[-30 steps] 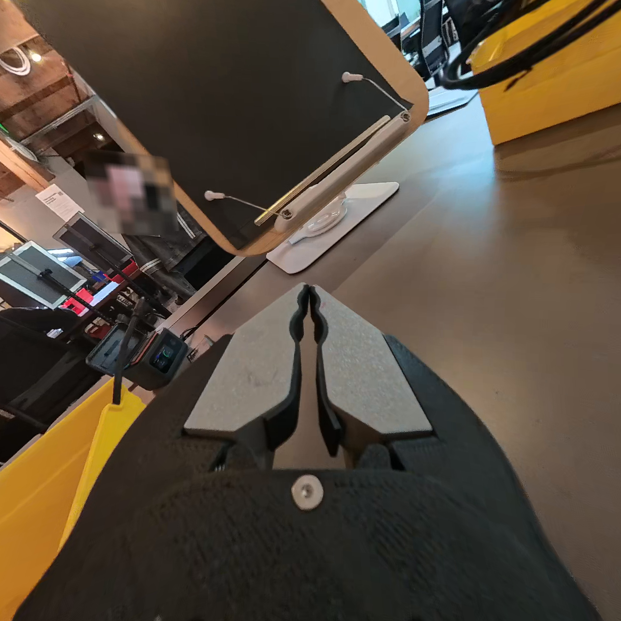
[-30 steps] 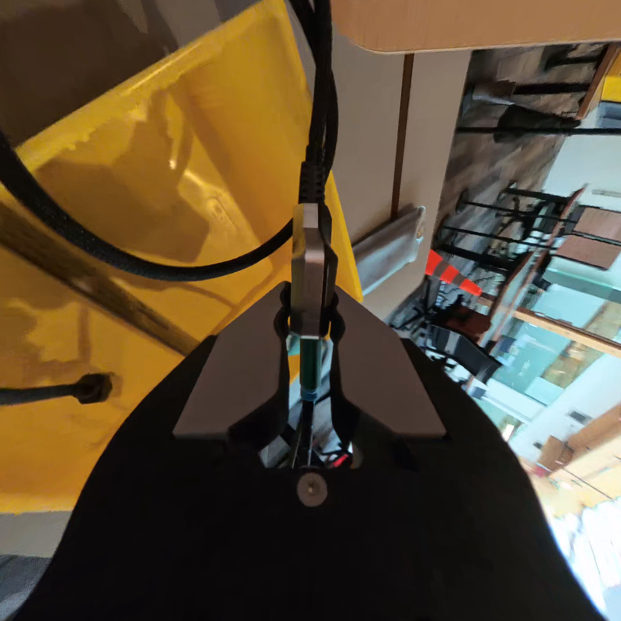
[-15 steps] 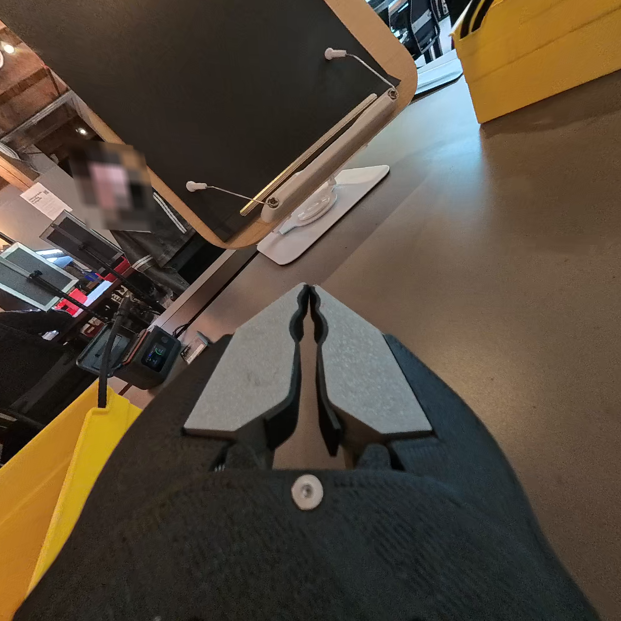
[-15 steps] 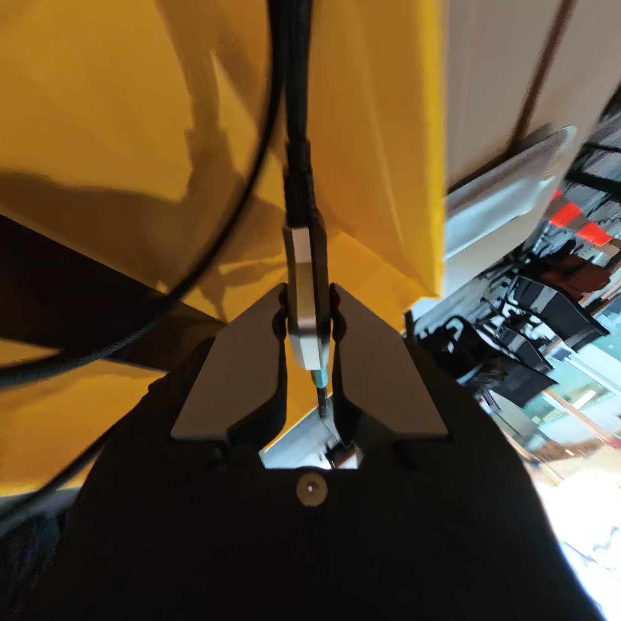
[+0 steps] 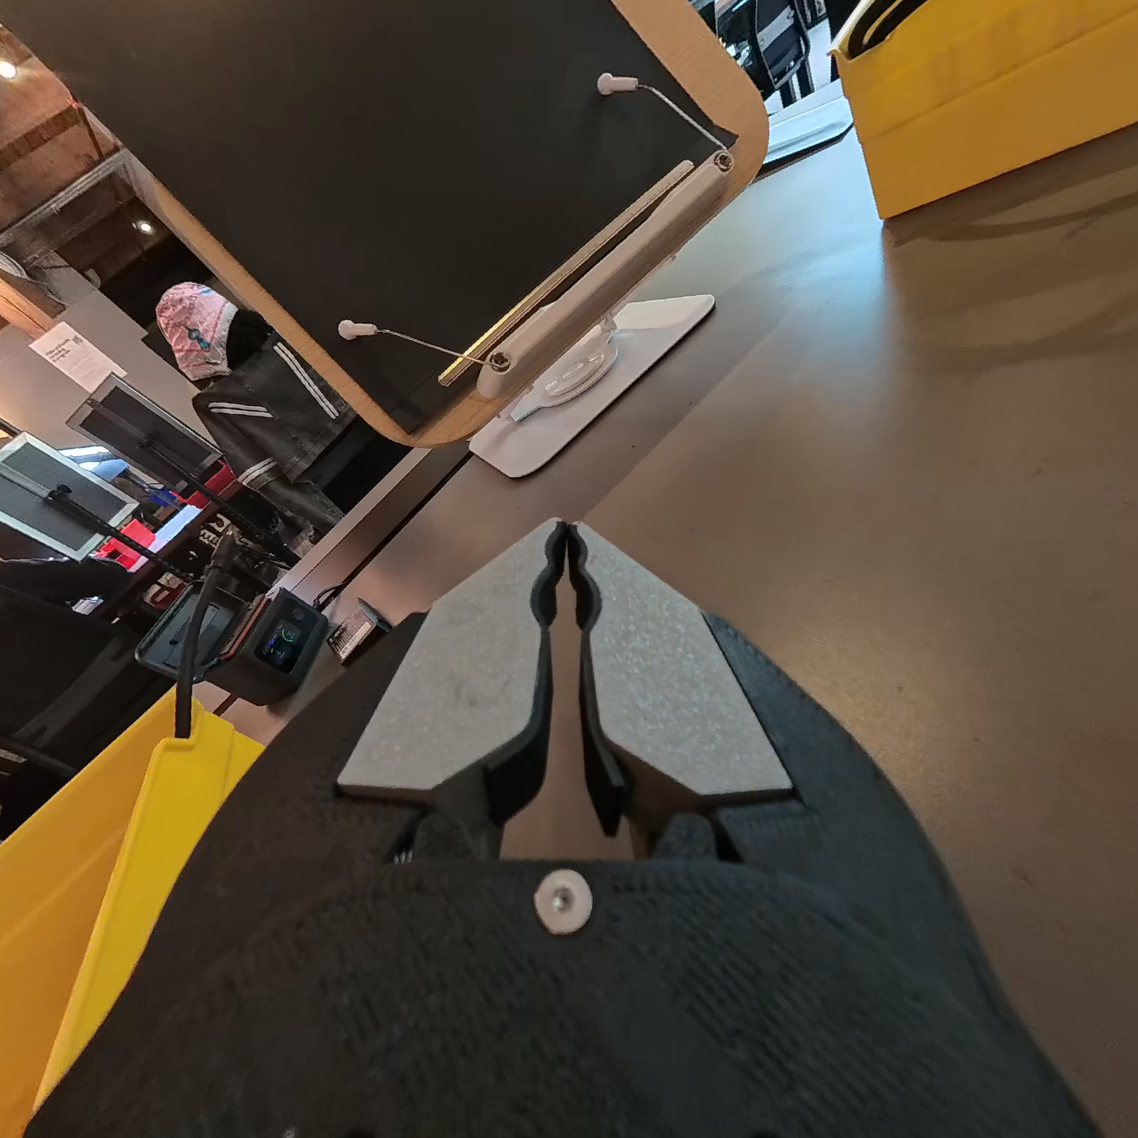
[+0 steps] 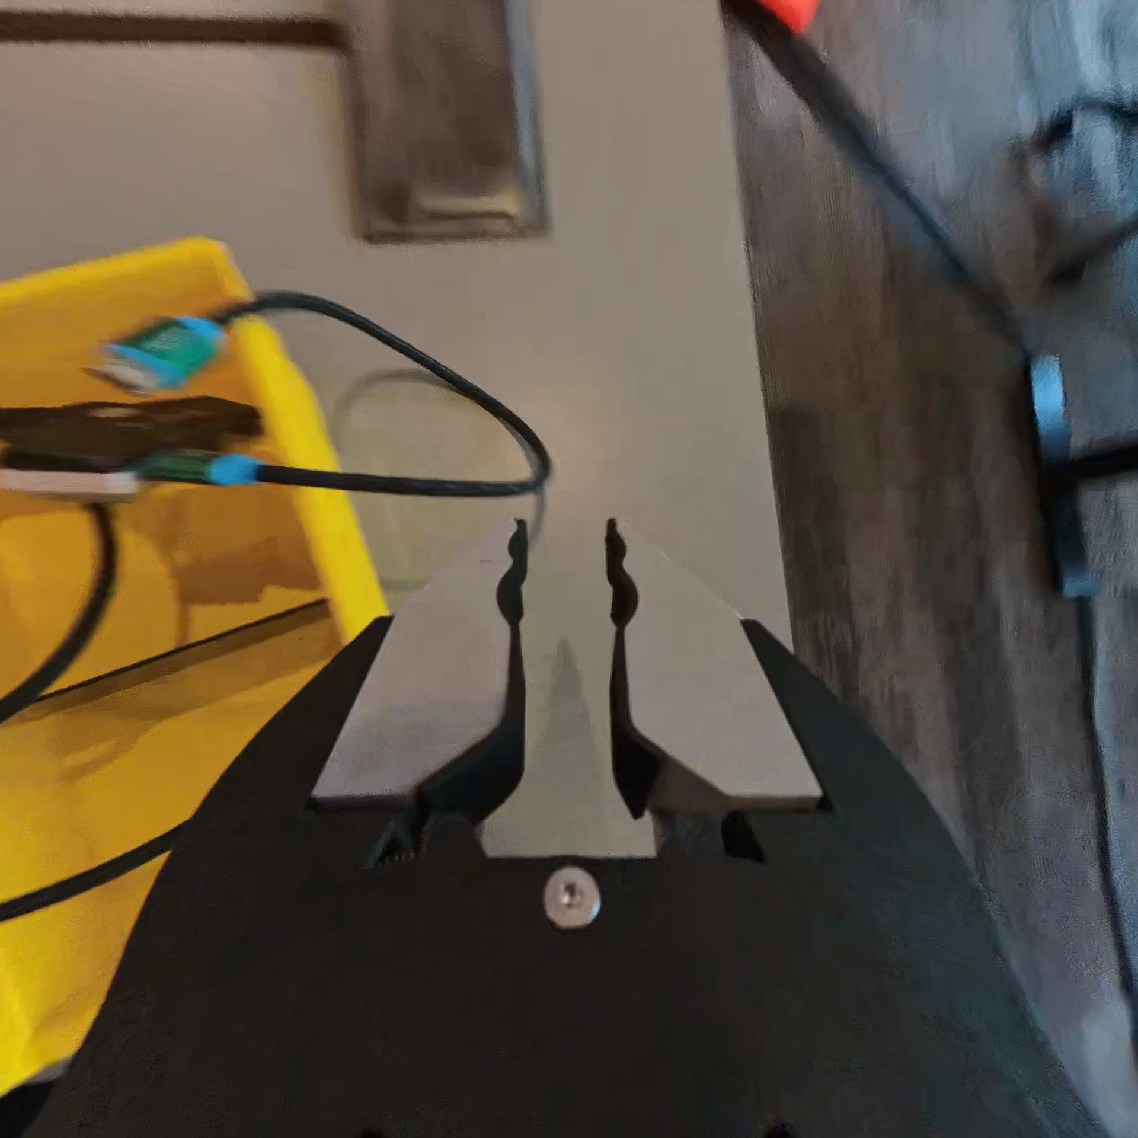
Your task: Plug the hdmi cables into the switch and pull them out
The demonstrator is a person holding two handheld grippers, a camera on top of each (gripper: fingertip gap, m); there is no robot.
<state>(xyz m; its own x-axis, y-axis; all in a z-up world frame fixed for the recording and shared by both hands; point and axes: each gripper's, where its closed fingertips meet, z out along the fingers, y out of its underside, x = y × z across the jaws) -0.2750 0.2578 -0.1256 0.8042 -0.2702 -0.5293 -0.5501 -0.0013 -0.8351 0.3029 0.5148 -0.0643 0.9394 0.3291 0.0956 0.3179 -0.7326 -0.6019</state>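
In the left wrist view, a yellow bin [image 5: 92, 862] sits at lower left with a black cable [image 5: 191, 646] rising from its rim. Ahead, the left gripper [image 5: 567, 536] rests low over the table [image 5: 893, 554], its tips pressed together on nothing. A stand [image 5: 431, 185] is beyond, another bin [image 5: 985, 111] far right.

In the blurred right wrist view, the hdmi cable [image 6: 431, 394] loops out of a bin [image 6: 123, 616], both plugs over it. The right gripper [image 6: 563, 529] stands parted and empty.

Cable [image 6: 394, 363] looping out of bin [image 6: 289, 394] (left of tool [image 6: 565, 529])
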